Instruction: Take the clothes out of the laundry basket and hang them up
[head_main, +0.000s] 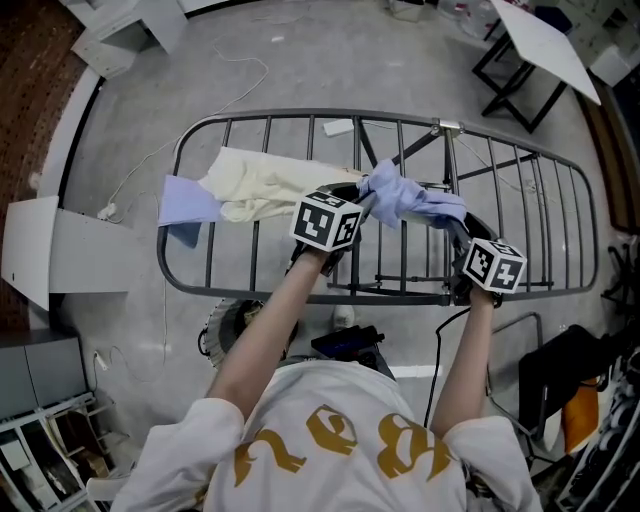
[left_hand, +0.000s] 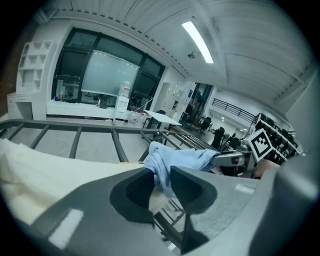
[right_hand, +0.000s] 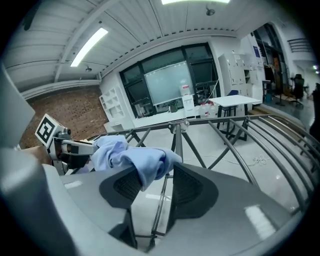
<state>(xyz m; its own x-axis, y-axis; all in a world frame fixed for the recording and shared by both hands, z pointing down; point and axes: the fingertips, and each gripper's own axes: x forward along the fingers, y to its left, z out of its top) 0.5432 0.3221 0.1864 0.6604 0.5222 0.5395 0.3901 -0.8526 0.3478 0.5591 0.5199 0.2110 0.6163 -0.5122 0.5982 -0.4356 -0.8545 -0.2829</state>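
A light blue garment (head_main: 410, 200) hangs bunched between my two grippers above the middle of the grey drying rack (head_main: 300, 117). My left gripper (head_main: 358, 198) is shut on the garment's left end (left_hand: 165, 160), the cloth pinched at the jaw tips. At the garment's right end (right_hand: 135, 157) my right gripper (head_main: 460, 230) is also shut, with cloth draped over its left jaw. A cream cloth (head_main: 260, 185) lies spread on the rack's left part and fills the lower left of the left gripper view as the cream cloth (left_hand: 40, 170).
A pale blue cloth (head_main: 185, 205) hangs at the rack's left end beside the cream one. A round basket (head_main: 225, 330) shows partly under my left arm. White furniture (head_main: 60, 250) stands at the left, a white table (head_main: 545, 40) at the far right, cables on the floor.
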